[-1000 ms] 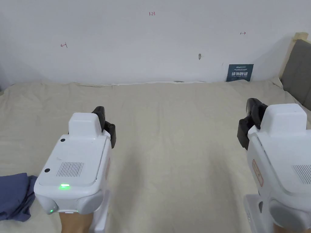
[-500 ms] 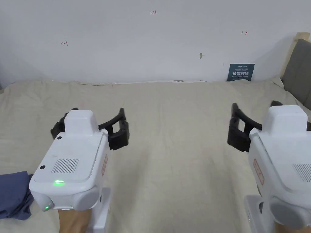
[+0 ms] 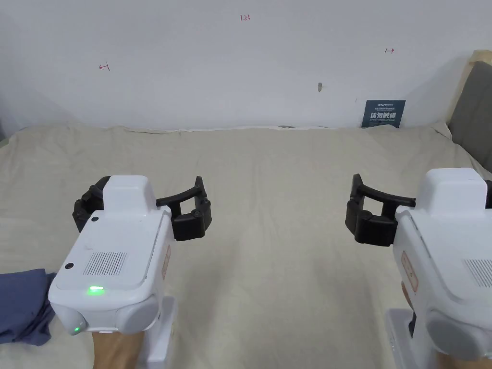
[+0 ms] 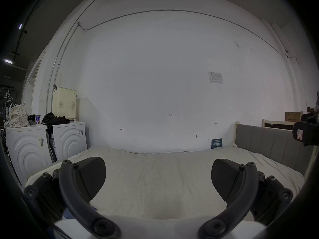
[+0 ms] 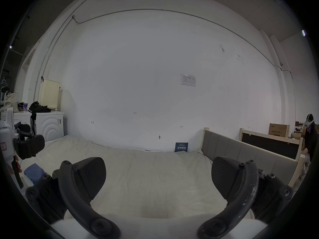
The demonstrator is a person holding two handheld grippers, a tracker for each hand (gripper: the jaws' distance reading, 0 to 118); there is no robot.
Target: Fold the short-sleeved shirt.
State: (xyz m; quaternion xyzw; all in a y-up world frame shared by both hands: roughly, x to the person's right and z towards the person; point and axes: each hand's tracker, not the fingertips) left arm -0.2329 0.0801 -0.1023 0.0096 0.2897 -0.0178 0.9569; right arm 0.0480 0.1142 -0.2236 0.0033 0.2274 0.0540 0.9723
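Two grippers hang over a bed with nothing between their jaws. The left gripper (image 3: 141,209) has its jaws spread wide apart, as its own view (image 4: 158,179) confirms, with bare sheet showing between the two pads. The right gripper (image 3: 423,218) is likewise spread, per its own view (image 5: 158,179); in the head view one of its jaws sits at the frame edge. Neither touches any cloth.

The shirt (image 3: 21,307) lies at the near left edge of the bed (image 3: 269,192), a blue bundle, bunched and creased, partly cut off by the frame. It sits just beside and below the left gripper's body. The right gripper view also shows it (image 5: 33,172) as a small crumpled heap on the sheet, below the left gripper (image 5: 29,148) seen farther off there. Collar, sleeves and hem cannot be told apart in this state.

Assessment of handling: the garment looks thin, soft and light, with no stiffness to hold a shape. It should drape and sag from any single hold and drag along the sheet rather than slide cleanly. It is not fragile. Slip from the pads is the main risk if only one loose layer is pinched.

Recommended hold: take an outer edge of the heap first, lift to let it fall open, then find the two shoulder points and grip one with each tool to spread it flat on the open sheet mid-bed. Folding is not yet begun.
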